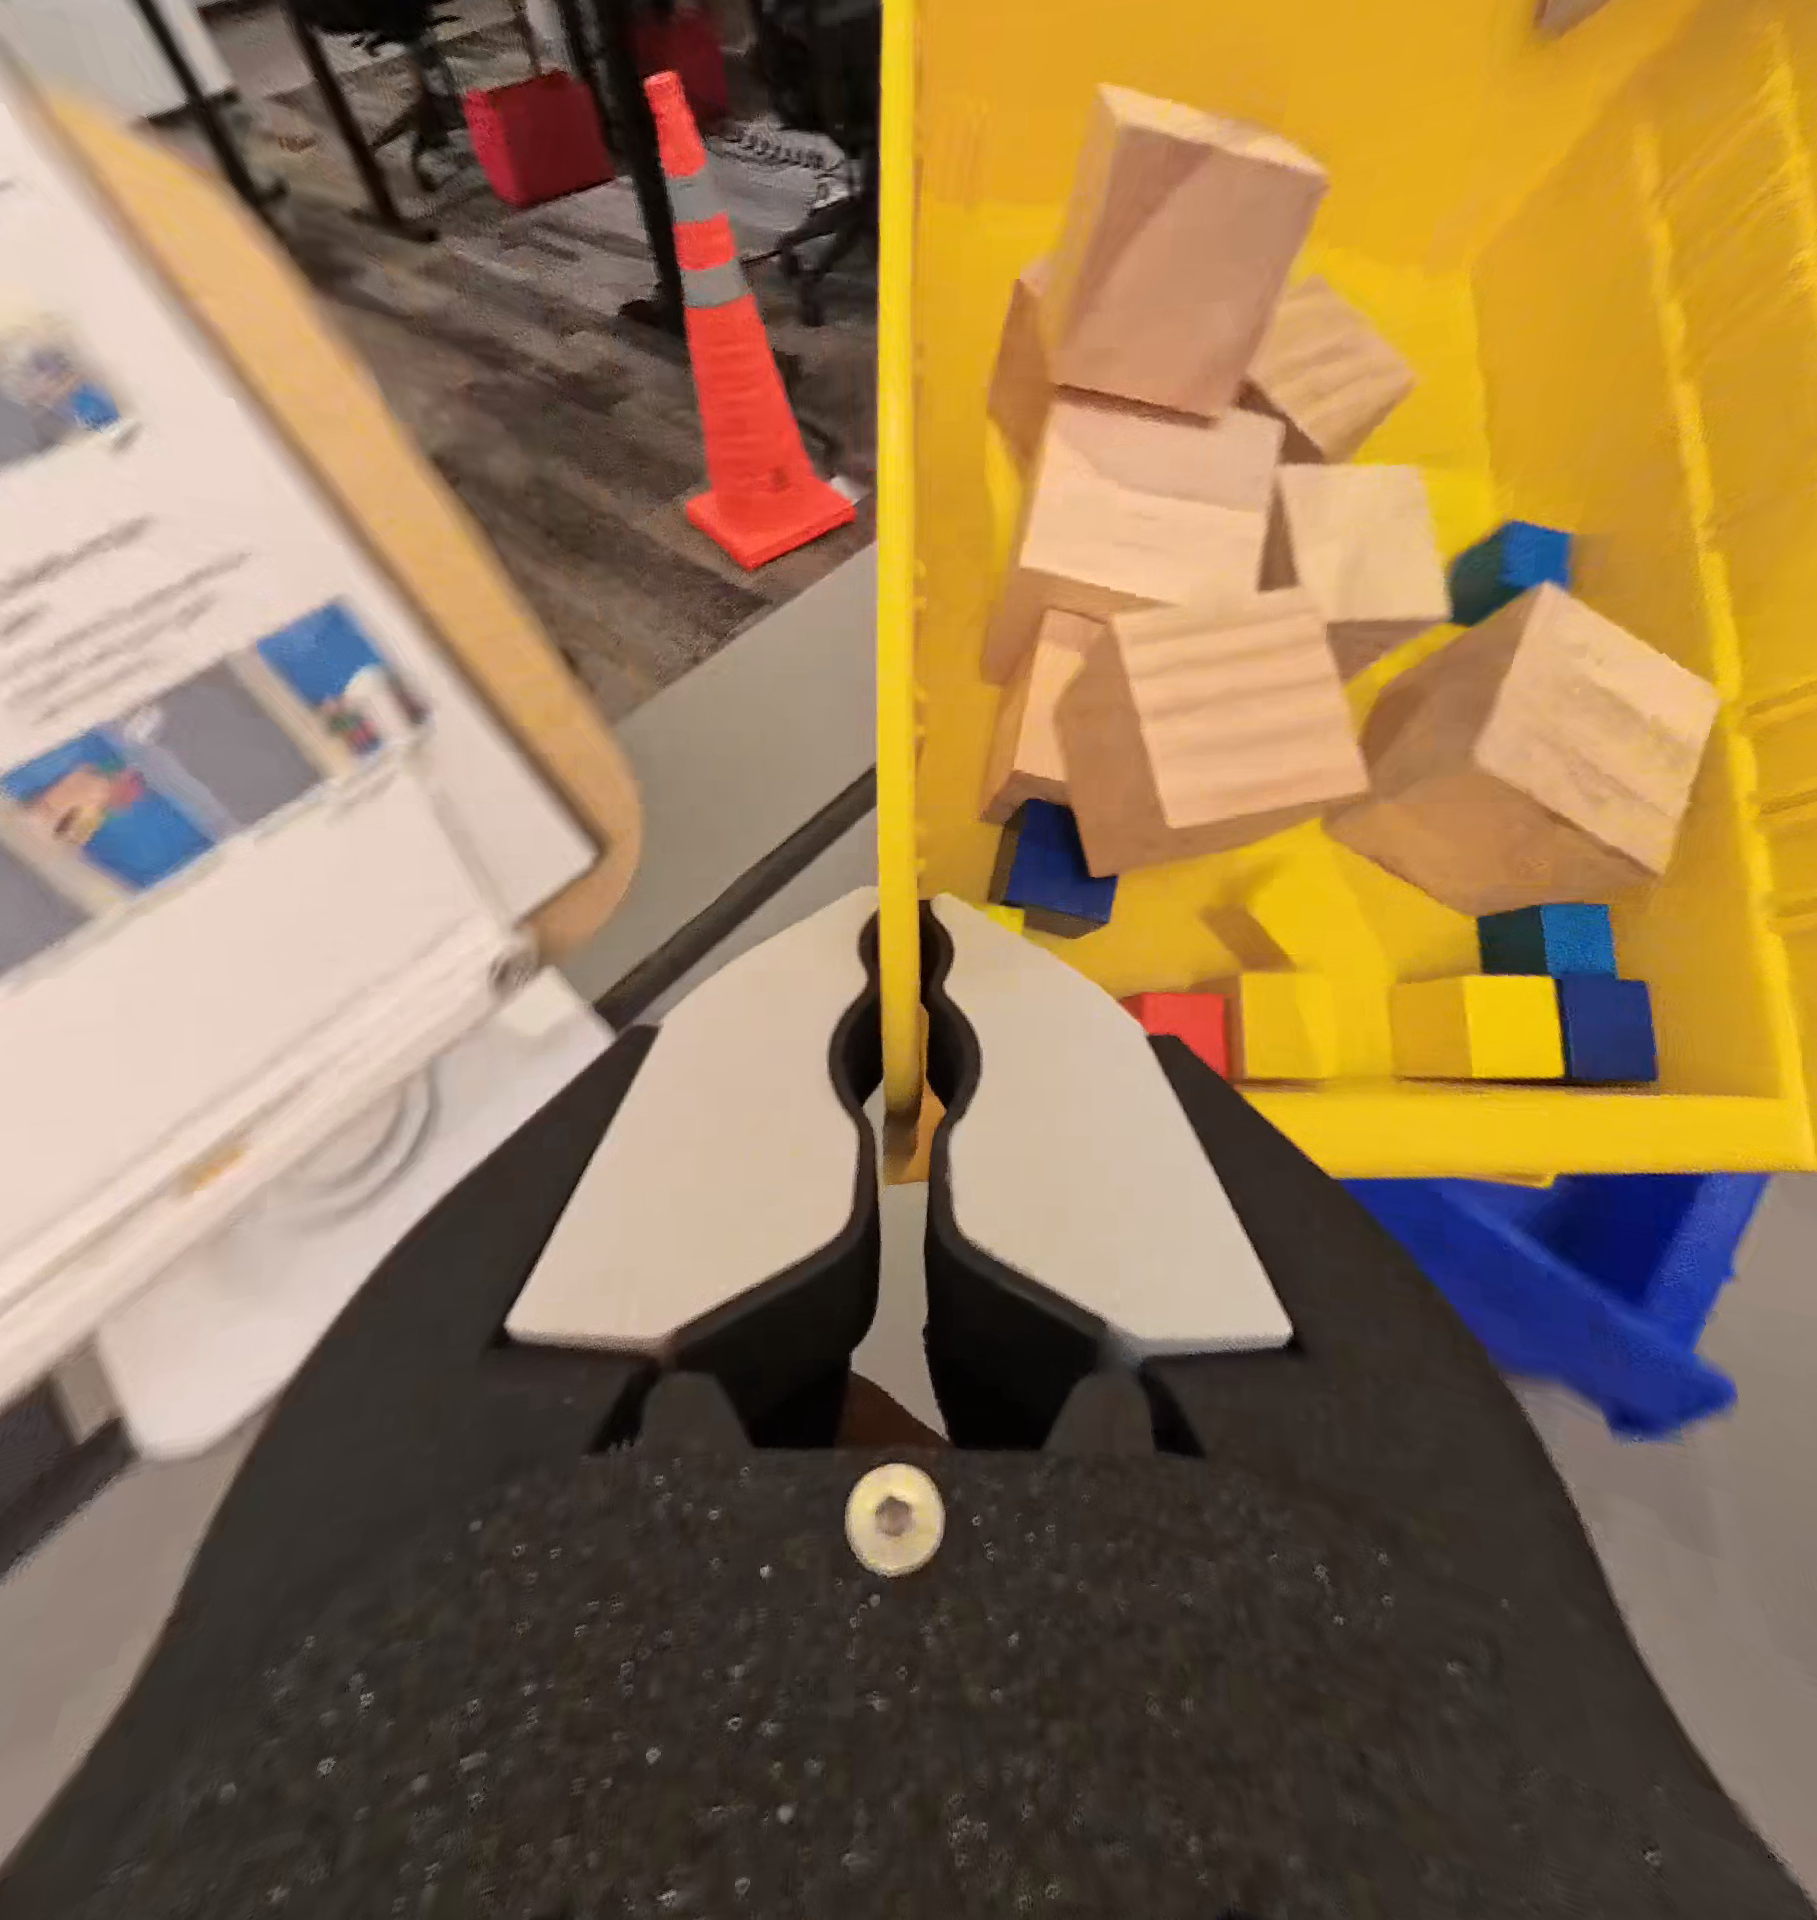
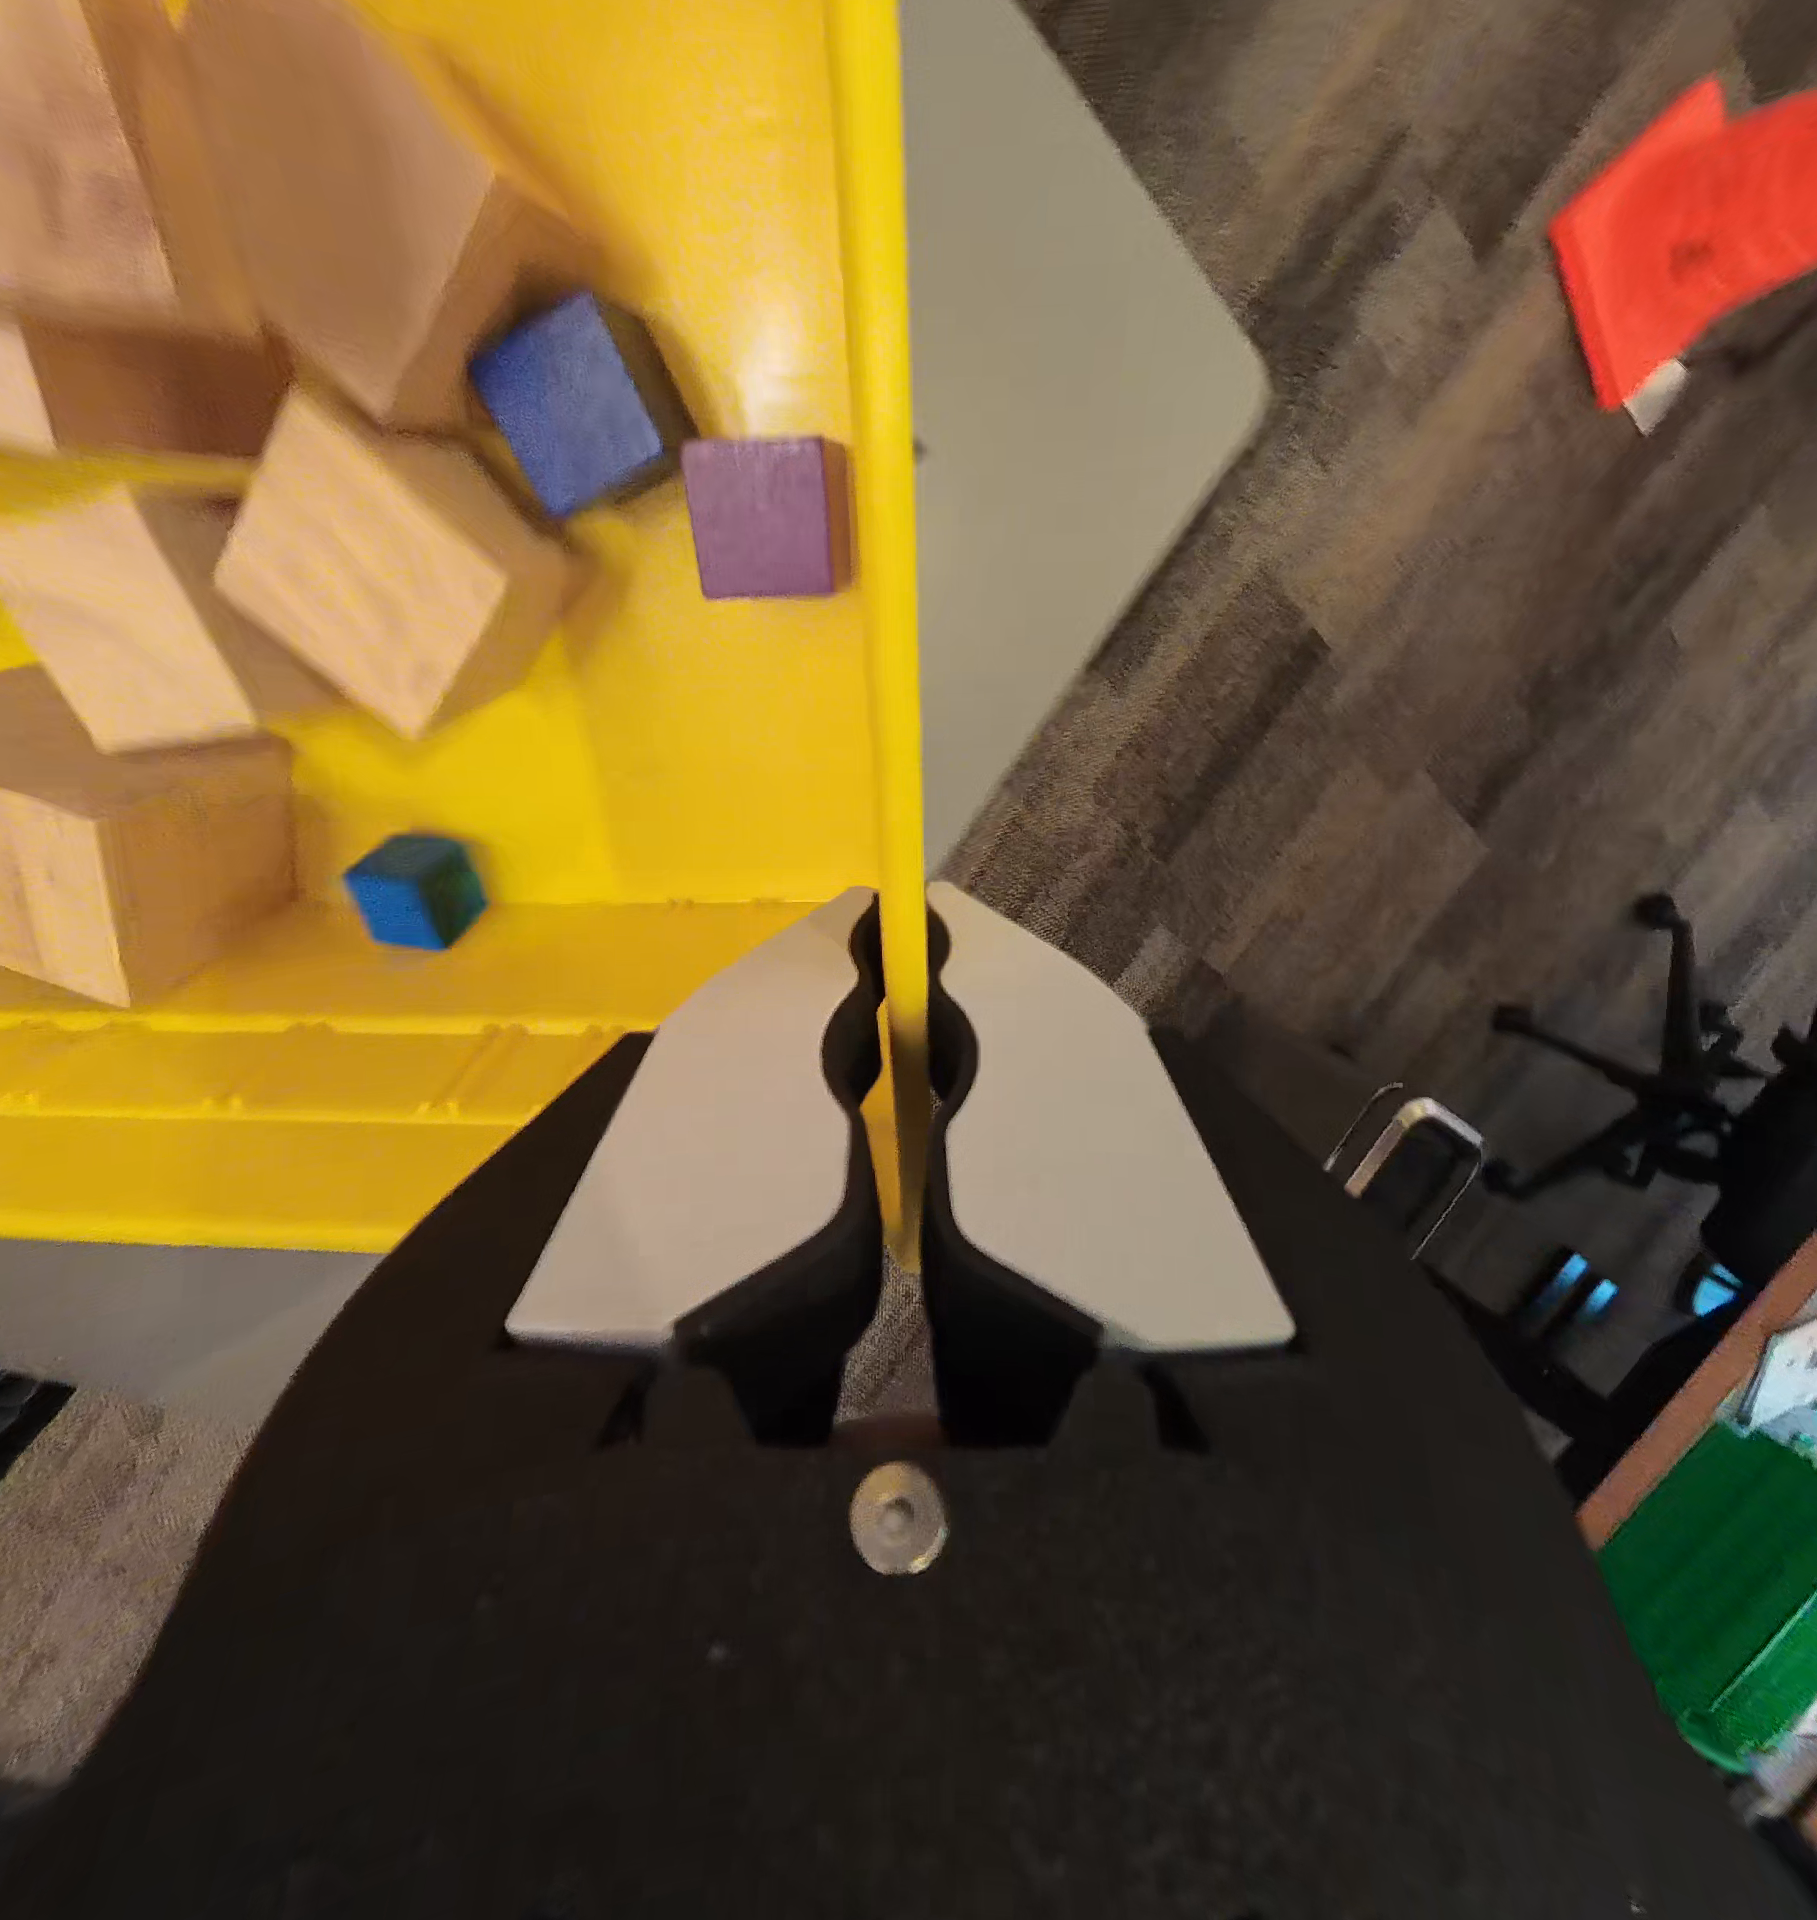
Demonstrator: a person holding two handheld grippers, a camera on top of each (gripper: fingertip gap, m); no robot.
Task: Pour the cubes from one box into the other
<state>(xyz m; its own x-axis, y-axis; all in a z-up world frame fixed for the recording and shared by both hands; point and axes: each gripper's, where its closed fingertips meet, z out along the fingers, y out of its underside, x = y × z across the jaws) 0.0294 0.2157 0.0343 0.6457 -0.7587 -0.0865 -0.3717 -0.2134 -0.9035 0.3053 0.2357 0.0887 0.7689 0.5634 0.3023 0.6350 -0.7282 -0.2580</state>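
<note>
Left gripper [image 1: 899, 1023]: clamped on side wall of yellow box [image 1: 1403, 94]. Right gripper [image 2: 899, 1039]: clamped on opposite side wall. Two-sided hold judged needed to steady box during tipping.

Yellow box: tilted, blurred; wooden cubes [image 1: 1210, 717] and small coloured cubes [image 1: 1517, 1023] piled toward low rim, right of left gripper.

Blue box [image 1: 1569, 1278]: seen below low rim, judged receiver.

Surroundings: table [image 1: 748, 717] beneath; white board with pictures [image 1: 208, 665] left of left gripper; orange cone [image 1: 738, 343] ahead on floor; chair base [image 2: 1673, 1091] right of right gripper. No obstruction seen between the boxes.
</note>
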